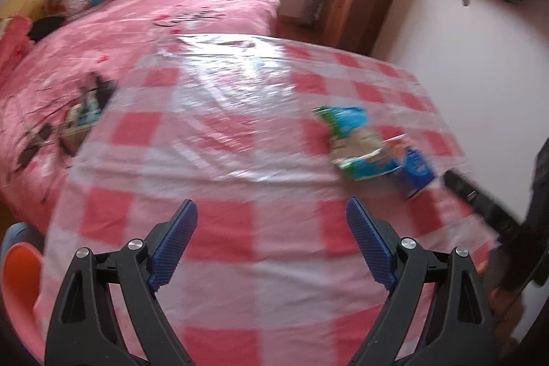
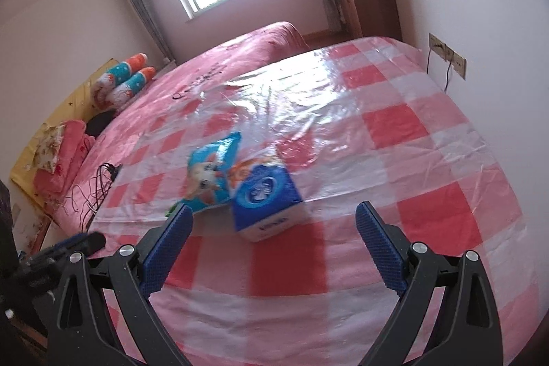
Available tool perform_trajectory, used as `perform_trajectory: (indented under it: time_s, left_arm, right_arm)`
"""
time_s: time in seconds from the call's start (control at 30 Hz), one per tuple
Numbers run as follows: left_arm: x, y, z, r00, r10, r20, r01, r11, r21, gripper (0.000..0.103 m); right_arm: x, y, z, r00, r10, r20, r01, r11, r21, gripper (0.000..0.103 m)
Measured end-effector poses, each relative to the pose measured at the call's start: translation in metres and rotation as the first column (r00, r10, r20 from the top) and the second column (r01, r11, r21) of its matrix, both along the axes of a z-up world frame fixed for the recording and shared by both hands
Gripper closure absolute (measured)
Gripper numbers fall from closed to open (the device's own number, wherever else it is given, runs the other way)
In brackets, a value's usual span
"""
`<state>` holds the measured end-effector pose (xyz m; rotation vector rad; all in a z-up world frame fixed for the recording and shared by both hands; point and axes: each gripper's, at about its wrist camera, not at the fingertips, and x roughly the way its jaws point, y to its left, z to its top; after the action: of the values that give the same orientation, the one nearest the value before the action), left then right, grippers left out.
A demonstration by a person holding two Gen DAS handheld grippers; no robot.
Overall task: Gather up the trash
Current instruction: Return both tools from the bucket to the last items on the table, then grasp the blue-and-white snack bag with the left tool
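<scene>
Checked desk: both hand-held grippers, left and right, released, approaching blue carton and snack wrapper; next, grasp one.

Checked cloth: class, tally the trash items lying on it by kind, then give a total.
On the checked cloth:
Snack bag: 1
Blue box: 1
Total: 2

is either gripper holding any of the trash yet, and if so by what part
Nothing is held. The left gripper and right gripper are both open and empty above the checked cloth; the blue box and snack bag lie untouched.
</scene>
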<state>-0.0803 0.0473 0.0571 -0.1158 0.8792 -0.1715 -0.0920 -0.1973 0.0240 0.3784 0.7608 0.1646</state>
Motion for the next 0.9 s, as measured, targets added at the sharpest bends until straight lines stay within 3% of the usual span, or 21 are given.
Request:
perform_trajectory:
  time_s: [0.33,0.57,0.9]
  left_arm:
    - [0.065,-0.062,0.0,0.992,-0.111,-0.055,0.105,0.989,-0.104,0.014]
    - [0.109,-0.083,-0.021,0.985,-0.099,-0.14,0.087,0.992,-0.086,0.014]
    - [0.131,-0.09,-0.041,0.987,-0.046,-0.157,0.038,0.998,-0.055,0.014]
  right_arm:
    - [0.014,-0.001,-0.011,0.997,0.068,-0.047,-0.067,0.997,0.031,0.009]
    - [0.022,0.004,-0.012,0.994,0.1,-0.049,-0.098,0.994,0.038,0.008]
    - [0.035,0.015,-0.015,0.988,0.142,-0.066,-0.14,0.99,0.032,0.008]
